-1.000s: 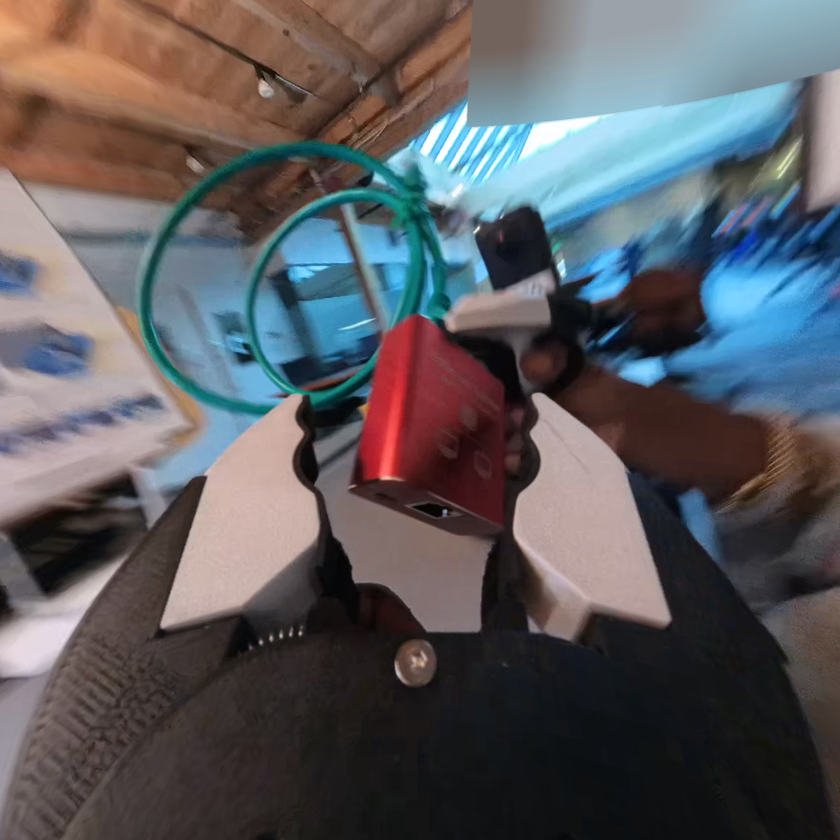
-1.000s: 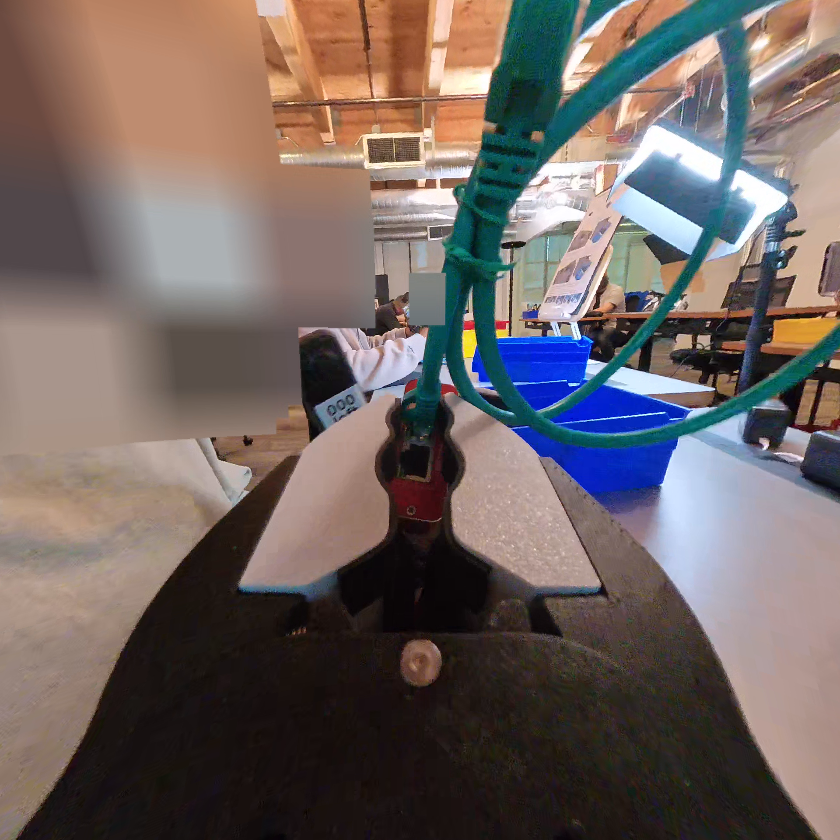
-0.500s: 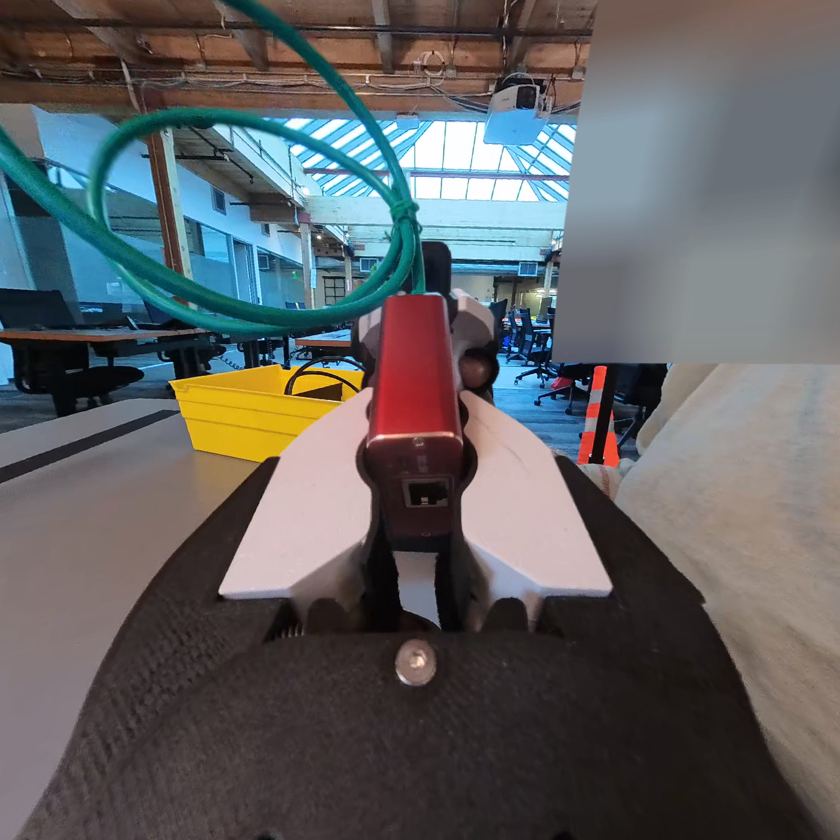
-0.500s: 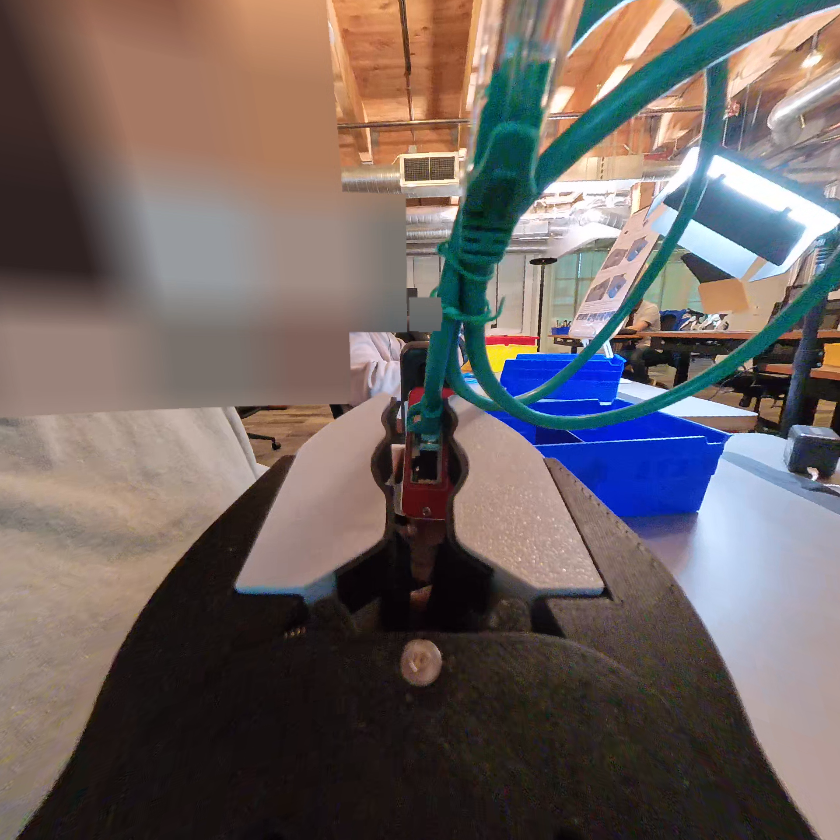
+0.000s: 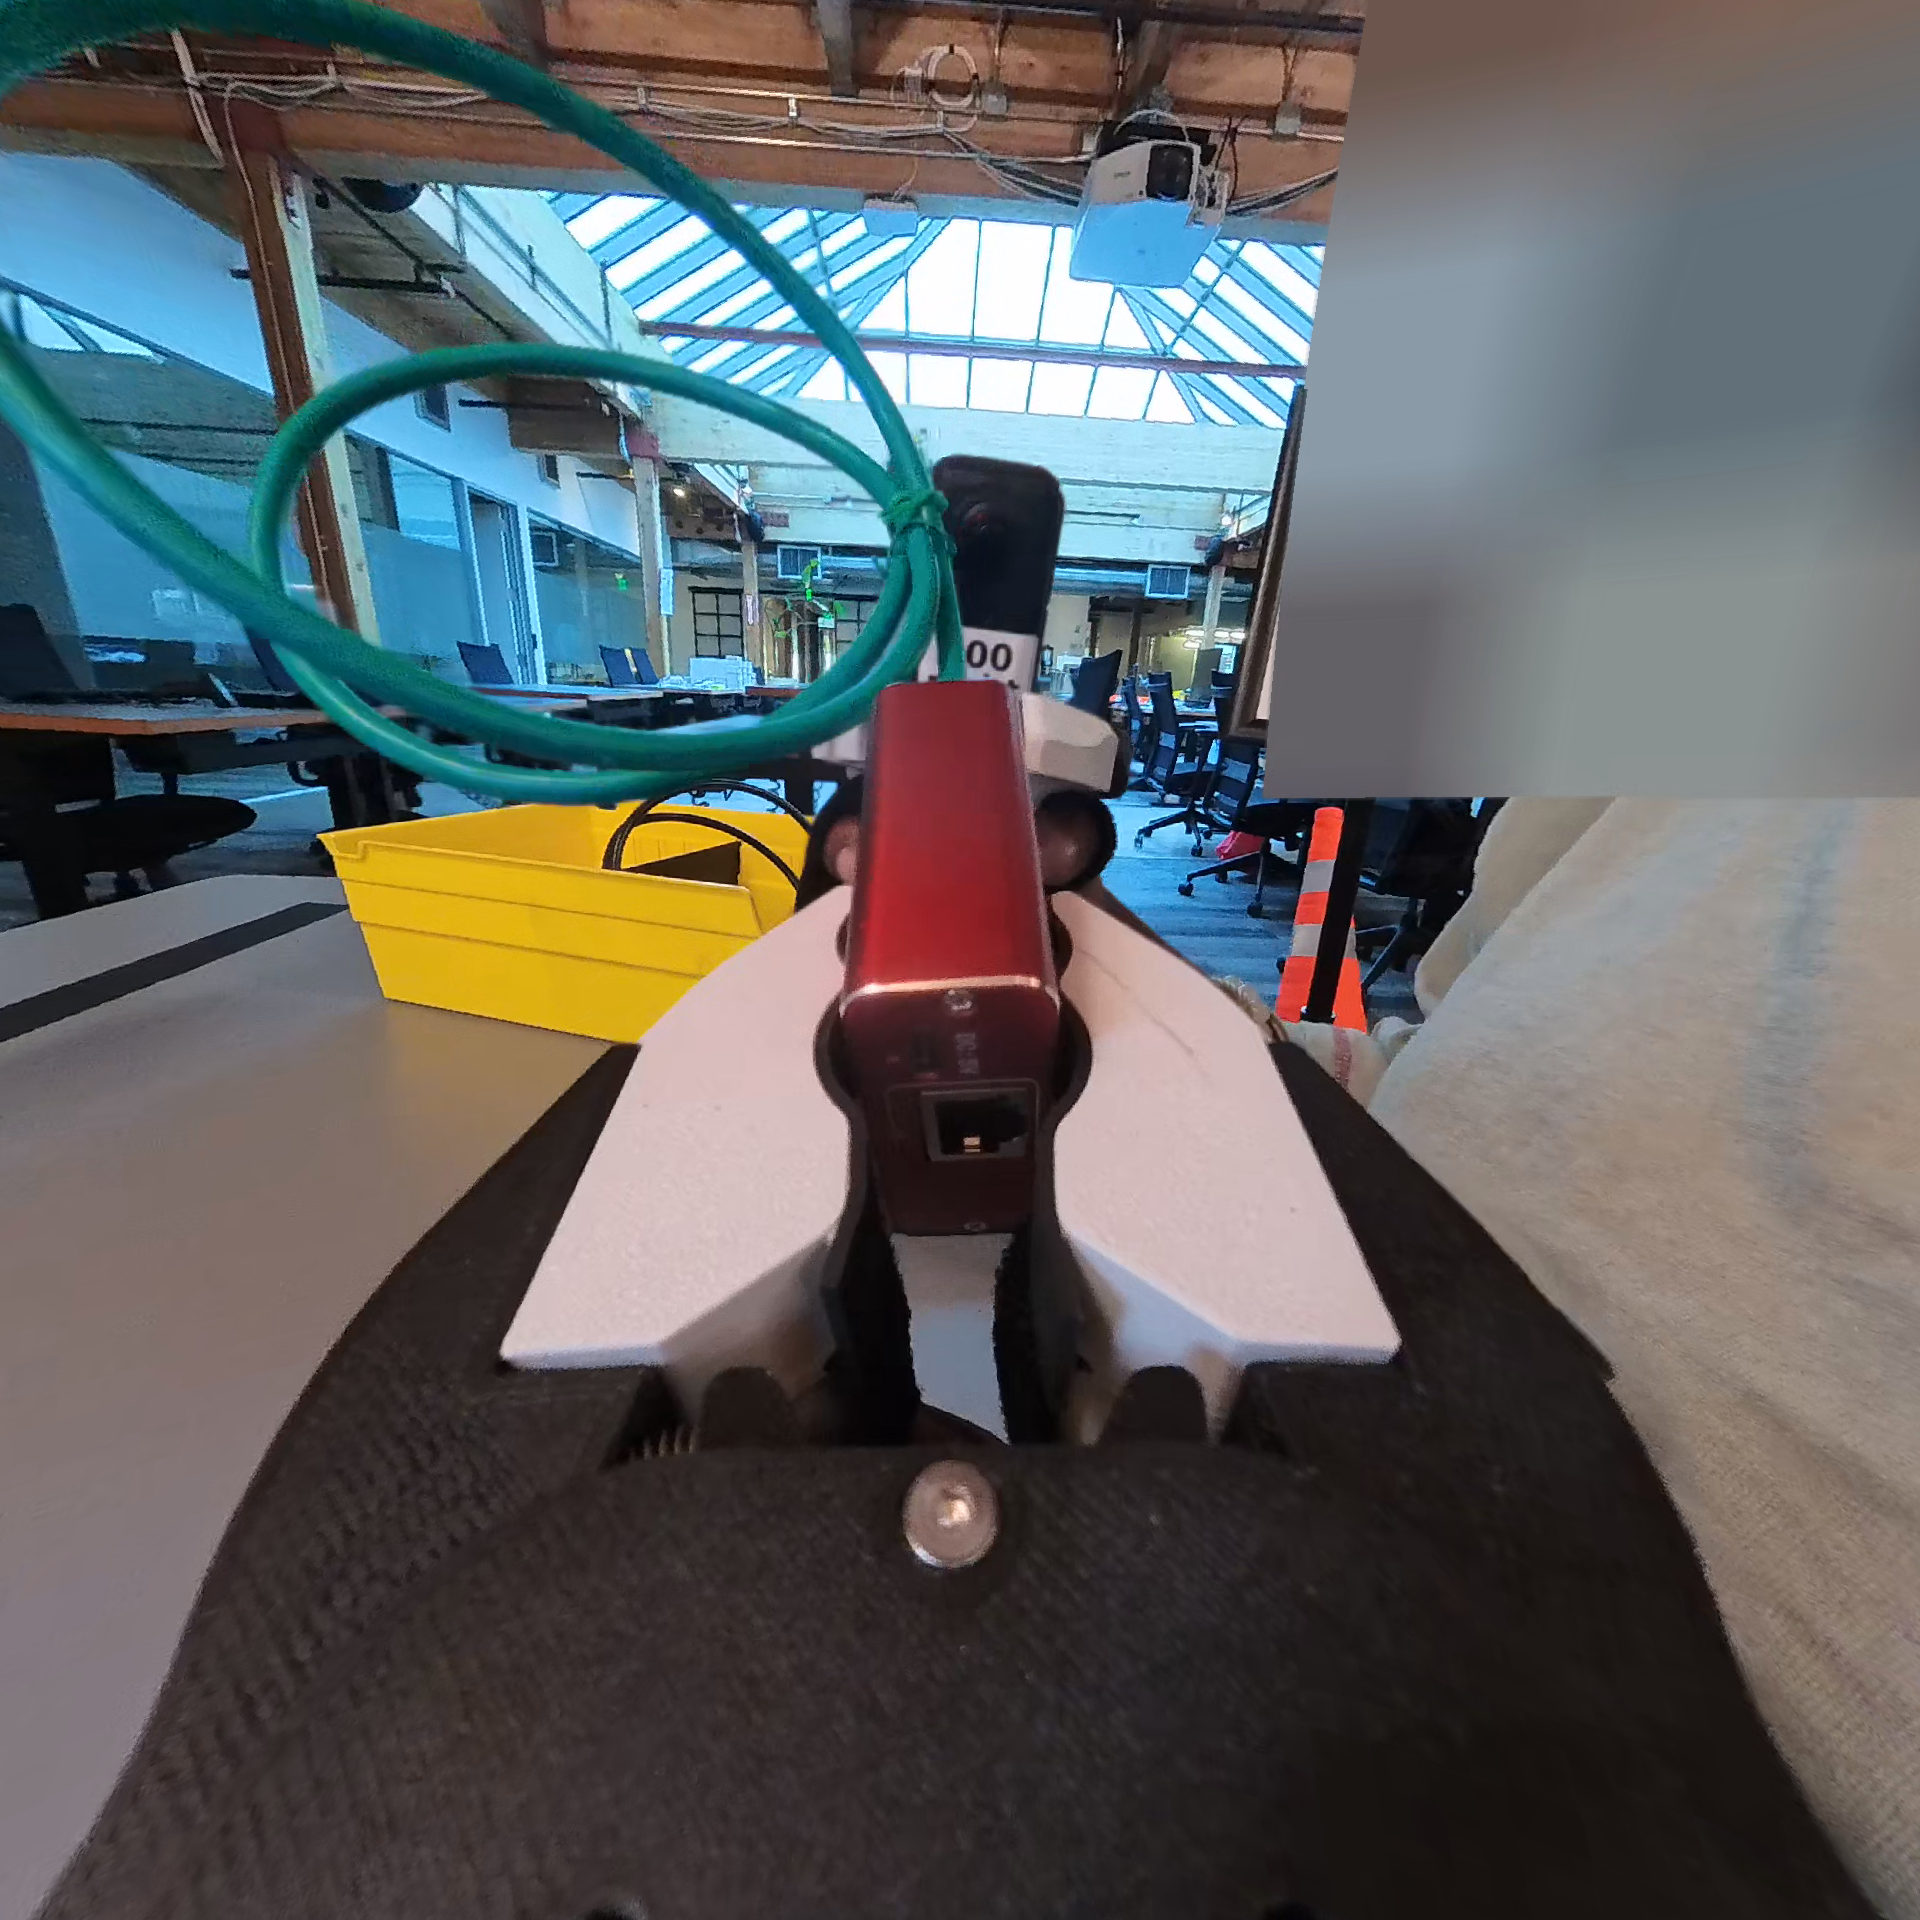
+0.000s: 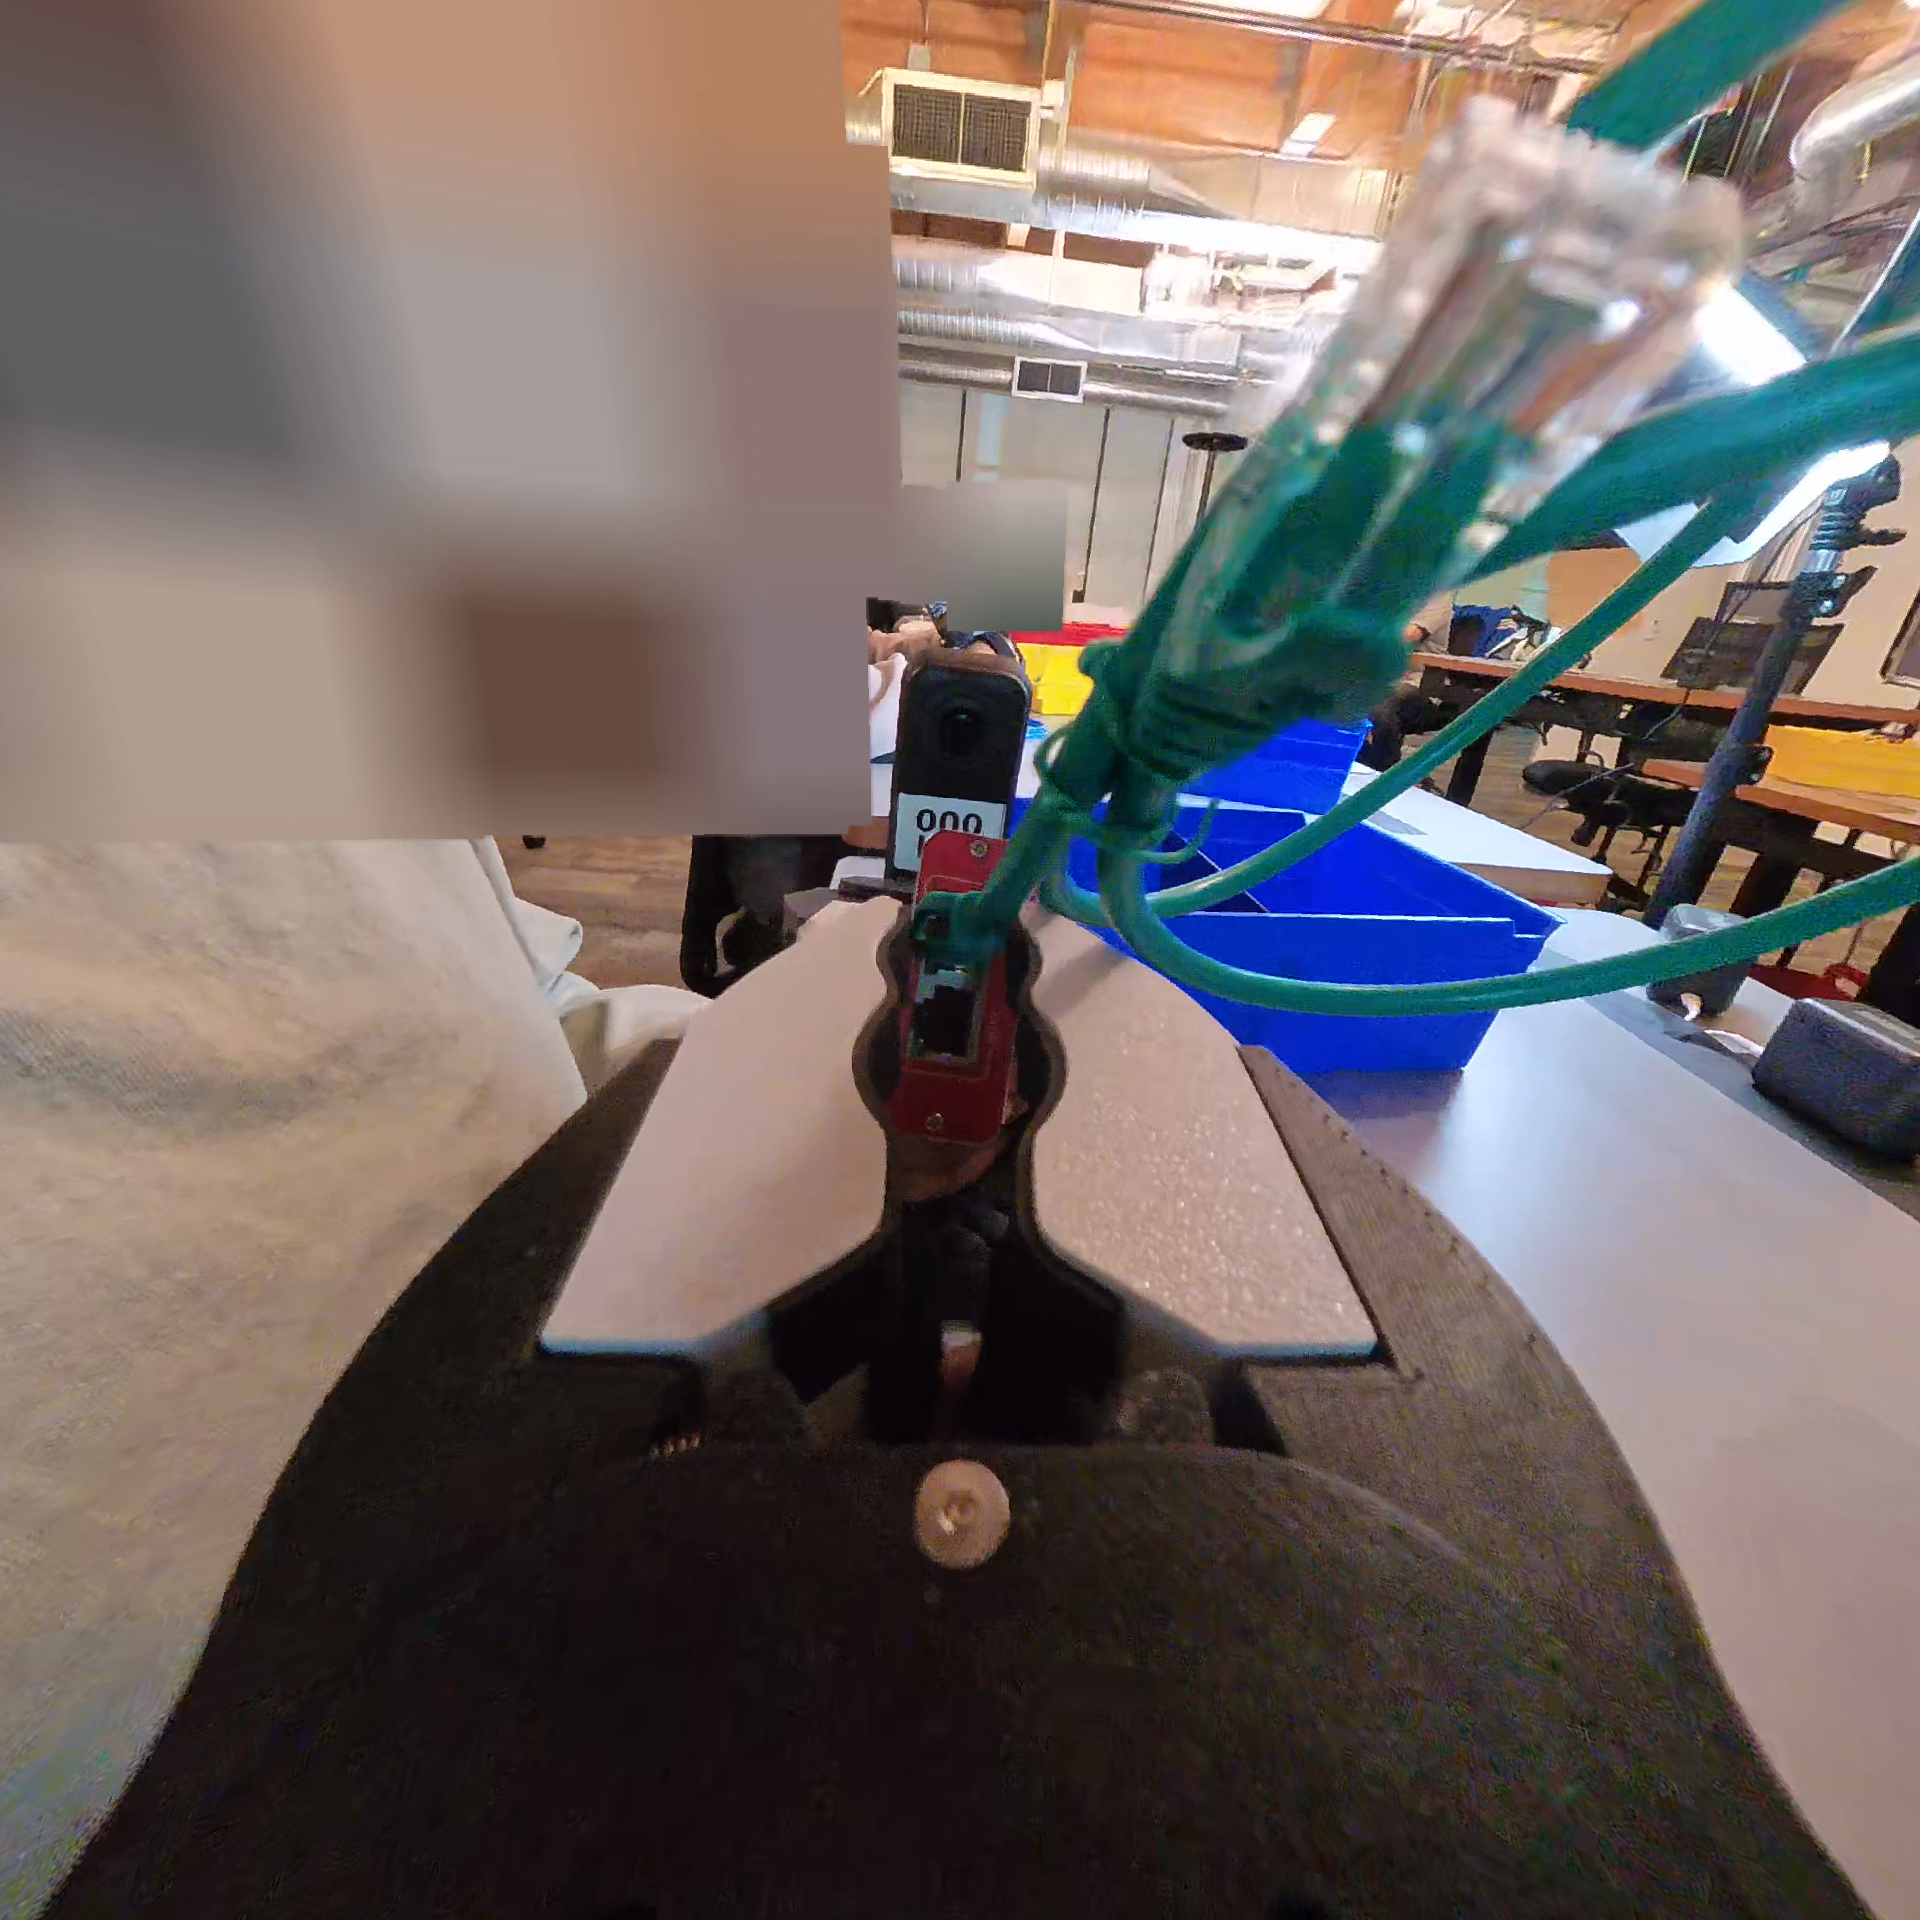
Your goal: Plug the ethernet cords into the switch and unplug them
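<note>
A small red switch [image 5: 951, 894] is held in the air between both grippers. My left gripper [image 5: 951, 935] is shut on its near end, where one empty port faces the camera. My right gripper [image 6: 961, 956] is shut on the opposite end [image 6: 956, 1029], which shows an empty lower port. A coiled green ethernet cord [image 5: 582, 727] has one end plugged into the upper port [image 6: 951, 925]. Its free clear plug [image 6: 1538, 270] hangs close to the right camera. In the left wrist view the right gripper's camera [image 5: 997, 540] shows behind the switch.
A grey table [image 5: 208, 1143] lies below, with a yellow bin [image 5: 540, 914] in the left wrist view and blue bins [image 6: 1351, 977] in the right wrist view. A black adapter [image 6: 1849, 1081] and a light stand [image 6: 1756, 748] stand at the right. A person's light sweater [image 5: 1662, 1247] fills one side. Only a small space, under 4 cm, lies between the two pairs of fingers.
My left gripper was open around the tilted switch a second ago and is now shut on it, level. The cord's free plug has swung closer to the right camera.
</note>
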A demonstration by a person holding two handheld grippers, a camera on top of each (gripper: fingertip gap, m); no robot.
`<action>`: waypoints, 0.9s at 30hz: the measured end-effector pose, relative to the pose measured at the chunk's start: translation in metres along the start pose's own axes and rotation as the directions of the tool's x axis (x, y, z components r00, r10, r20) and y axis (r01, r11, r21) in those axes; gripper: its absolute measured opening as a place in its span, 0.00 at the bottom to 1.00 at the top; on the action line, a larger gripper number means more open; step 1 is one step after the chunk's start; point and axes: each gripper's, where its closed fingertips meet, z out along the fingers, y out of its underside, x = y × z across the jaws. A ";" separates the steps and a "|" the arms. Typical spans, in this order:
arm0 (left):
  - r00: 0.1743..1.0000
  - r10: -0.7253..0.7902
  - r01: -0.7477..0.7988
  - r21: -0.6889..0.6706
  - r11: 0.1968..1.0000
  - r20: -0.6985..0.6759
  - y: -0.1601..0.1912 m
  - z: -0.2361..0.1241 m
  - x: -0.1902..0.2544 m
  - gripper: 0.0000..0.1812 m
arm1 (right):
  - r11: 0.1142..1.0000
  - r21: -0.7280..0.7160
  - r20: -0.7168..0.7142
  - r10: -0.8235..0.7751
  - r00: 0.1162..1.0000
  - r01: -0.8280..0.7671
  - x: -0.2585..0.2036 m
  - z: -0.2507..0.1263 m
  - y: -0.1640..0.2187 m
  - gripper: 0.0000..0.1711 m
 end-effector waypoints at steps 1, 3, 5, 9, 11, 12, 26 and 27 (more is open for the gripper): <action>1.000 0.004 -0.004 -0.004 1.000 0.001 0.001 0.000 0.000 0.16 | 1.000 -0.008 -0.005 -0.013 1.000 0.013 -0.001 0.000 0.001 0.10; 1.000 0.013 -0.013 -0.019 1.000 0.006 0.003 0.000 0.000 0.16 | 0.998 -0.033 -0.024 -0.059 0.998 0.058 -0.001 0.000 0.002 0.10; 0.998 0.043 -0.042 -0.046 0.998 0.035 0.006 0.001 -0.003 0.16 | 0.987 -0.071 -0.082 -0.150 0.985 0.144 0.005 0.002 0.004 0.10; 0.994 0.073 -0.069 -0.057 0.996 0.085 0.008 0.001 -0.009 0.16 | 0.948 -0.123 -0.216 -0.314 0.924 0.293 0.012 0.001 0.004 0.11; 0.993 0.079 -0.074 -0.058 0.996 0.090 0.007 0.000 -0.009 0.16 | 0.934 -0.120 -0.270 -0.357 0.894 0.337 0.012 0.001 0.003 0.11; 0.994 0.072 -0.067 -0.055 0.996 0.084 0.007 0.000 -0.008 0.16 | 0.928 -0.113 -0.293 -0.372 0.881 0.354 0.011 0.001 0.002 0.12; 0.996 -0.054 0.056 0.028 0.998 -0.067 -0.007 0.002 0.007 0.16 | 0.949 -0.002 -0.311 -0.302 0.901 0.317 -0.001 0.000 -0.012 0.09; 0.997 -0.049 0.051 0.030 0.998 -0.065 -0.007 0.003 0.007 0.16 | 0.952 0.004 -0.307 -0.290 0.906 0.306 -0.001 0.000 -0.012 0.09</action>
